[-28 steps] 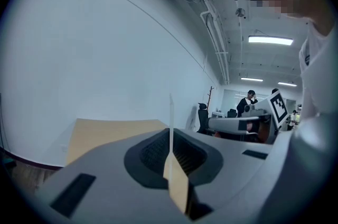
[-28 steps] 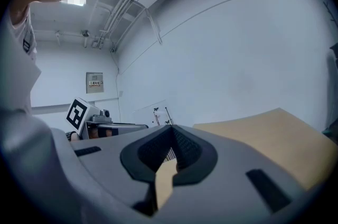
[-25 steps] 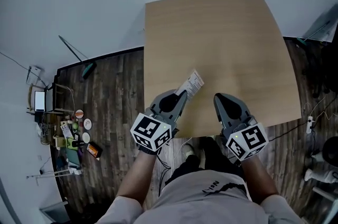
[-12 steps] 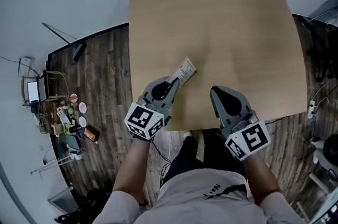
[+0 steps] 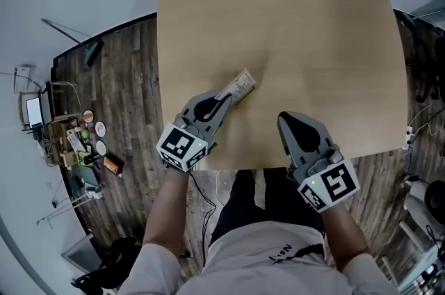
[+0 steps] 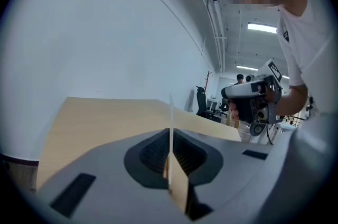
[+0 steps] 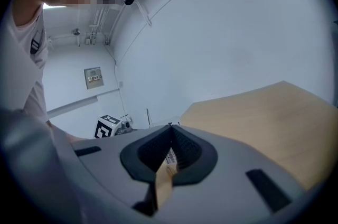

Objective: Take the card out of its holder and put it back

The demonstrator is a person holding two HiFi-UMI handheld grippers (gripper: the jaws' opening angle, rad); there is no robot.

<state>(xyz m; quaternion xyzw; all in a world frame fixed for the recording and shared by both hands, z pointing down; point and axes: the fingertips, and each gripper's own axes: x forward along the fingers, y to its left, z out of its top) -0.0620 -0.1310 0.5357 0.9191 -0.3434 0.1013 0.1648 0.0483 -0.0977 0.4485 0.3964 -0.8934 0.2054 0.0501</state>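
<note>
Sticking out from the left gripper's (image 5: 227,97) clamped jaws, the card (image 5: 242,84) sits just left of centre in the head view, over the wooden table (image 5: 292,22). At lower right, the right gripper's (image 5: 295,121) jaws are pressed together, empty.

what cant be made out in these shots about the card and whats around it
Print on the card: too small to read in the head view, and the left gripper view shows the card only edge-on.
Whether it sits in a holder: the left gripper, shut on it, covers its near end in the head view.
Floor clutter: too small in the head view to identify.
</note>
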